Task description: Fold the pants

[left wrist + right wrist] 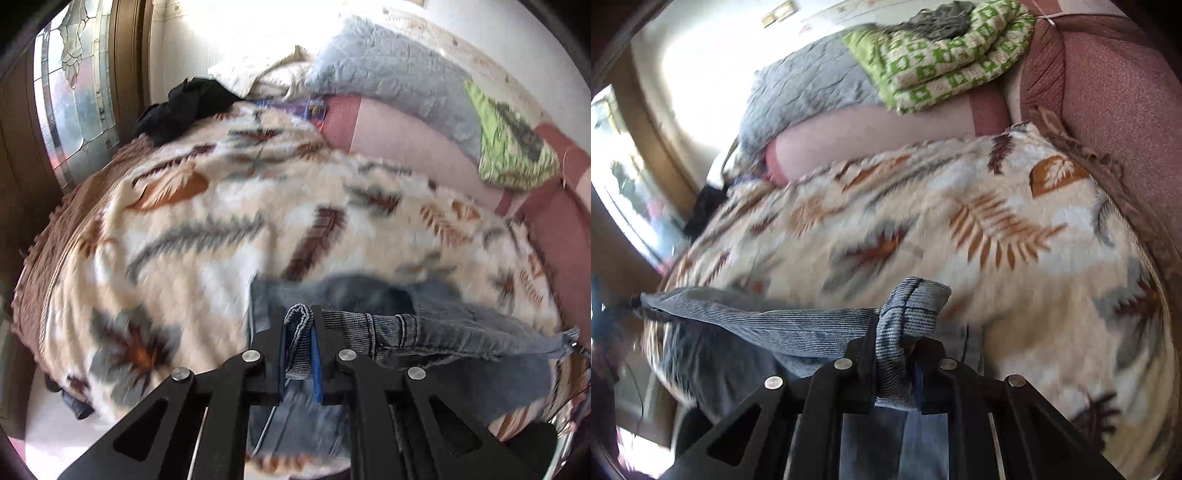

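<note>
Blue denim pants [436, 328] hang stretched between my two grippers above a leaf-patterned blanket [221, 229]. My left gripper [300, 317] is shut on a bunched edge of the denim, which runs off to the right. My right gripper [897, 332] is shut on another bunched edge of the pants [775, 321], which run off to the left. The rest of the pants hangs below the jaws and lies partly on the blanket [960, 229]. Both views are blurred by motion.
A black garment [184, 107] lies at the blanket's far left. A grey quilted pillow [391, 70], a folded green-and-white cloth [945, 55] and a pink sofa back [1115, 110] line the far side. A glass door [74, 92] stands at left.
</note>
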Demonstrator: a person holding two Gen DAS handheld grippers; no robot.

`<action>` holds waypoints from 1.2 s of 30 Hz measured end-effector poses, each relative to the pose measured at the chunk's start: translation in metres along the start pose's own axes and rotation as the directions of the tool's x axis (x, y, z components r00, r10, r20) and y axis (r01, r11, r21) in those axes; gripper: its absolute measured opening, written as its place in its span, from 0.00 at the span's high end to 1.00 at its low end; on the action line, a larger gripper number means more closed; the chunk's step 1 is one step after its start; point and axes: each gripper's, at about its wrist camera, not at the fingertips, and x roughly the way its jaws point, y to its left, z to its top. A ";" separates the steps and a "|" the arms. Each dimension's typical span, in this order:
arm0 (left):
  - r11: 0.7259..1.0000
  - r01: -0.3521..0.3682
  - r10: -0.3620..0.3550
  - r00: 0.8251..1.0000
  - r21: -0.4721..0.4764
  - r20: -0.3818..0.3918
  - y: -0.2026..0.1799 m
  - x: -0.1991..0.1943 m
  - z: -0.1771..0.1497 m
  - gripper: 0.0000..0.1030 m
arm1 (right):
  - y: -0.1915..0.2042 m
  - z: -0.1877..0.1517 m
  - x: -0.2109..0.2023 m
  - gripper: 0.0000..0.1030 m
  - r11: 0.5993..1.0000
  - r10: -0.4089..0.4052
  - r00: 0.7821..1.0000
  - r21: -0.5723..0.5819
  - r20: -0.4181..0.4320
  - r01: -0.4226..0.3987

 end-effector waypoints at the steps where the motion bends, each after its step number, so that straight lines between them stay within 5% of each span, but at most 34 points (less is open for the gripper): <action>1: 1.000 -0.008 0.009 1.000 0.010 -0.023 0.002 0.003 -0.014 0.89 | 0.000 -0.015 -0.003 0.73 1.000 0.003 0.999 -0.010 -0.046 -0.004; 4: 0.998 -0.047 0.050 0.994 0.036 -0.094 0.009 0.020 -0.047 0.88 | -0.006 -0.053 -0.012 0.39 1.000 -0.023 0.989 -0.004 -0.149 0.022; 9: 0.996 -0.075 0.078 0.995 0.051 -0.066 0.011 0.004 -0.059 0.85 | -0.024 -0.083 -0.043 0.38 0.996 0.001 0.994 0.088 -0.111 0.009; 14: 0.984 -0.139 0.130 0.988 0.115 0.083 -0.007 -0.045 -0.046 0.84 | -0.027 -0.056 -0.055 0.38 0.986 -0.048 0.998 0.162 0.027 0.043; 19: 0.916 -0.354 0.291 0.911 0.191 0.293 -0.037 -0.077 -0.038 0.84 | -0.019 -0.018 -0.003 0.49 0.976 -0.165 0.986 0.141 -0.037 0.168; 22: 0.926 -0.303 0.234 0.930 0.227 0.284 -0.044 -0.075 -0.034 0.84 | -0.021 -0.009 0.031 0.53 0.968 -0.221 0.969 0.096 -0.109 0.232; 27: 0.954 -0.189 0.164 0.979 0.233 0.123 -0.057 -0.023 -0.035 0.84 | -0.020 -0.008 0.064 0.84 0.945 -0.321 0.927 0.003 -0.194 0.327; 31: 0.957 -0.141 0.135 0.990 0.254 0.042 -0.080 0.016 -0.048 0.84 | -0.010 0.000 0.049 0.86 0.935 -0.354 0.924 -0.026 -0.145 0.354; 36: 0.943 -0.142 0.135 0.990 0.300 0.043 -0.105 0.034 -0.058 0.84 | -0.006 0.022 0.029 0.86 0.931 -0.365 0.930 0.007 -0.034 0.366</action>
